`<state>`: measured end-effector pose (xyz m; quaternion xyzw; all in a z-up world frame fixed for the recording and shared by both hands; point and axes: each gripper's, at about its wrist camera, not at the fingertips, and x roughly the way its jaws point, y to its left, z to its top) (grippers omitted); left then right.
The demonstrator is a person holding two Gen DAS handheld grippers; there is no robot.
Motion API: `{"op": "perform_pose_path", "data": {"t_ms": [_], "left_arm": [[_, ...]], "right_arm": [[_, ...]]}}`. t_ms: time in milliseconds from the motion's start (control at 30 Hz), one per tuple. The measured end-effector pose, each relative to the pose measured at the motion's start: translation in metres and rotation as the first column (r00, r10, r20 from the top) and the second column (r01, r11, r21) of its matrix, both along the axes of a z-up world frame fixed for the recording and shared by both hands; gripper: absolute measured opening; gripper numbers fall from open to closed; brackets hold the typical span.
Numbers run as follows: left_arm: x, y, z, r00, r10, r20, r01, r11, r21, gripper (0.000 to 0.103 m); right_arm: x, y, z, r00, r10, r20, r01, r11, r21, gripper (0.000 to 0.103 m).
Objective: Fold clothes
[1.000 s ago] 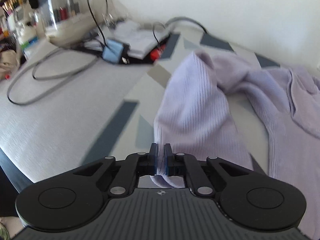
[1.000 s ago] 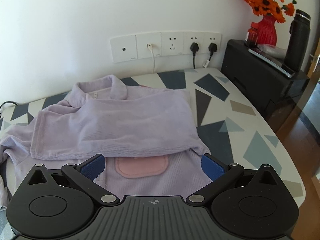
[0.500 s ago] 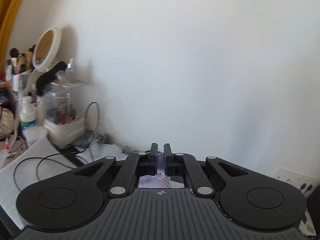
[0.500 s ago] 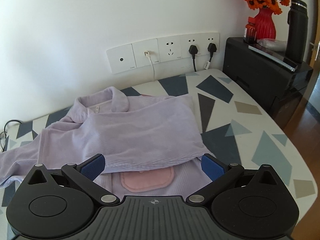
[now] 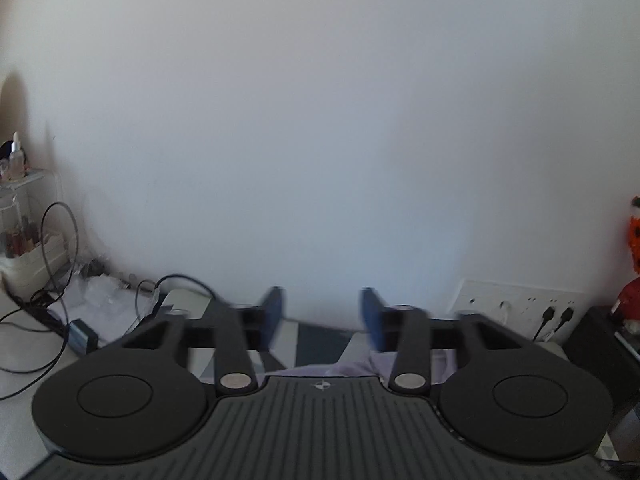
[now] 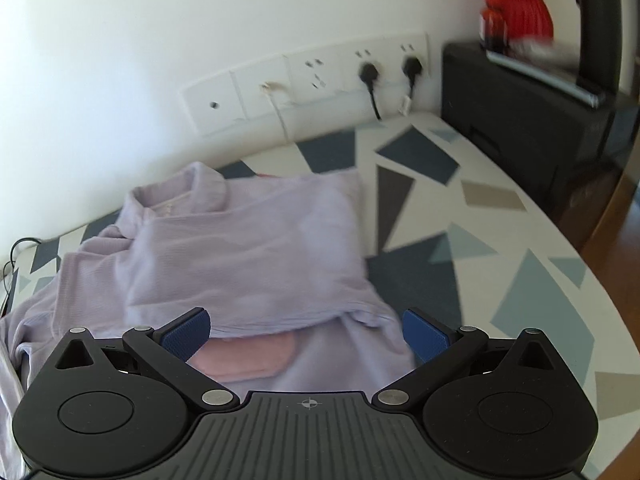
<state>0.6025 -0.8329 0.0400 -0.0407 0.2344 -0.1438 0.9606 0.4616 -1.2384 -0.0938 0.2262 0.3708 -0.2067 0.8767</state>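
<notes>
A: Where is the lilac garment (image 6: 248, 248) lying?

B: On the table (image 6: 520, 280) with the grey and blue triangle pattern, on its left part, near the wall. One side is folded over the body, the collar points toward the wall, and a pink patch (image 6: 248, 356) peeks out below the folded layer.

A: And the right gripper (image 6: 306, 330)?

B: It hangs over the near edge of the garment with its jaws spread wide, nothing between the blue pads (image 6: 188, 330). The patch and the fold's edge lie below the gap.

A: The left gripper (image 5: 322, 316)?

B: Its jaws are opening, blurred with motion, and nothing is between them. It faces mostly bare white wall (image 5: 320, 120); only a strip of lilac cloth shows low between its arms.

A: What stands around?

B: Along the wall, a row of sockets (image 6: 312, 80) with two black plugs and a white cord. At the right end, a black box (image 6: 532, 120) sits against the table, carrying a red vase (image 6: 524, 12) of orange flowers and a dark flask (image 6: 596, 20). On the left, loose black cables (image 5: 60, 280), a small blue device (image 5: 82, 336), papers and a white organiser (image 5: 28, 256) with bottles crowd the far end.

A: Anything on the garment itself?

B: No, its top is free.
</notes>
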Motion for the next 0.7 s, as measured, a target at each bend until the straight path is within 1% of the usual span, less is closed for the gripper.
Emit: {"op": "perform_pose_path", "data": {"t_ms": [67, 133, 200, 267, 333, 400, 467, 533, 600, 633, 700], "left_arm": [[-0.002, 0.008, -0.025, 0.999, 0.04, -0.037, -0.038, 0.998, 0.046, 0.085], [-0.013, 0.014, -0.064, 0.991, 0.062, -0.114, -0.042, 0.985, 0.168, 0.085], [-0.024, 0.019, -0.105, 0.978, 0.087, -0.192, -0.03, 0.96, 0.279, 0.085], [-0.036, 0.02, -0.148, 0.953, 0.073, -0.294, 0.03, 0.942, 0.333, 0.085], [-0.052, 0.009, -0.182, 0.927, 0.061, -0.37, 0.085, 0.928, 0.364, 0.085], [-0.06, 0.003, -0.204, 0.917, 0.049, -0.395, 0.118, 0.915, 0.386, 0.085], [-0.066, -0.004, -0.214, 0.921, 0.056, -0.386, 0.116, 0.905, 0.408, 0.084], [-0.07, -0.011, -0.222, 0.923, 0.056, -0.382, 0.119, 0.9, 0.42, 0.066], [-0.065, -0.006, -0.218, 0.91, 0.009, -0.414, 0.145, 0.93, 0.339, 0.015], [-0.065, -0.003, -0.212, 0.913, 0.013, -0.407, 0.132, 0.936, 0.326, 0.008], [-0.064, 0.007, -0.195, 0.925, 0.013, -0.381, 0.106, 0.951, 0.29, 0.008]], "right_arm": [[-0.006, -0.017, -0.006, 1.0, -0.011, -0.01, 0.011, 1.0, 0.001, 0.102], [-0.01, -0.033, -0.013, 0.999, -0.041, -0.029, 0.041, 0.999, 0.002, 0.102], [-0.012, -0.046, -0.018, 0.997, -0.062, -0.042, 0.063, 0.998, 0.026, 0.102], [-0.013, -0.055, -0.022, 0.996, -0.076, -0.047, 0.078, 0.996, 0.05, 0.102], [-0.011, -0.058, -0.023, 0.995, -0.088, -0.056, 0.091, 0.995, 0.051, 0.102], [-0.008, -0.057, -0.022, 0.993, -0.091, -0.07, 0.094, 0.995, 0.042, 0.102], [-0.003, -0.052, -0.019, 0.994, -0.081, -0.077, 0.084, 0.996, 0.029, 0.102], [0.002, -0.045, -0.015, 0.995, -0.067, -0.079, 0.068, 0.998, 0.015, 0.102], [0.006, -0.037, -0.01, 0.996, -0.05, -0.079, 0.051, 0.999, 0.001, 0.102], [0.008, -0.032, -0.007, 0.996, -0.041, -0.078, 0.04, 0.999, -0.007, 0.102], [0.013, -0.024, -0.001, 0.997, -0.022, -0.076, 0.02, 0.999, -0.025, 0.102]]}}
